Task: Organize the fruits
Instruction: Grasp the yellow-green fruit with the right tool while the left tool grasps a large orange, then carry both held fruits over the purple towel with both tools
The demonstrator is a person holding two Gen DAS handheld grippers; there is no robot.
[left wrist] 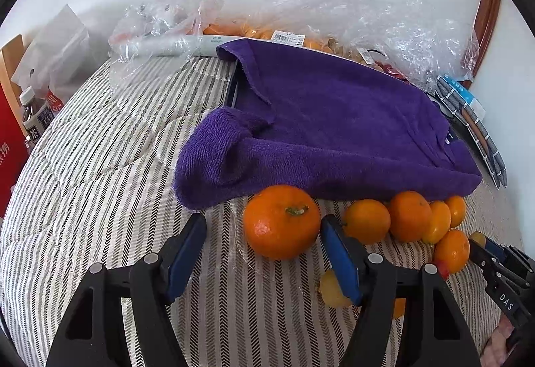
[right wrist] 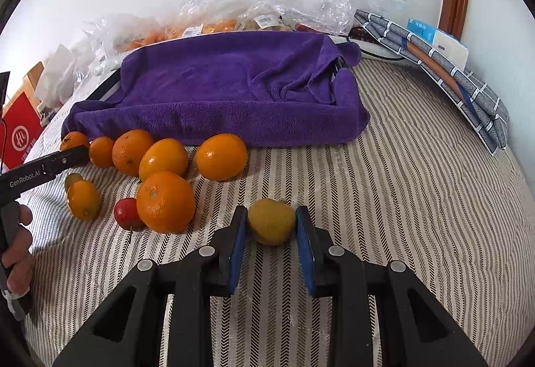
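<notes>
Several oranges (right wrist: 165,201) lie in a loose row on the striped bedcover (right wrist: 401,199), in front of a purple towel (right wrist: 234,89). My left gripper (left wrist: 264,219) stands open around the leftmost orange (left wrist: 281,221). Its right finger (left wrist: 337,253) is against the fruit, and a gap shows at the left finger (left wrist: 187,253). My right gripper (right wrist: 271,211) is shut on a small yellow-green fruit (right wrist: 271,221) just above the cover. A small red fruit (right wrist: 127,213) and two small oval oranges (right wrist: 83,199) lie near the row. A yellow fruit (left wrist: 334,291) sits partly hidden behind the left gripper's right finger.
The purple towel covers a low tray or box. Clear plastic bags (left wrist: 334,15) with more oranges lie behind it by the wall. Folded grey cloth (right wrist: 451,76) sits at the right, a bottle (left wrist: 33,119) and red box (right wrist: 20,132) at the left. A hand (right wrist: 16,246) holds the left gripper.
</notes>
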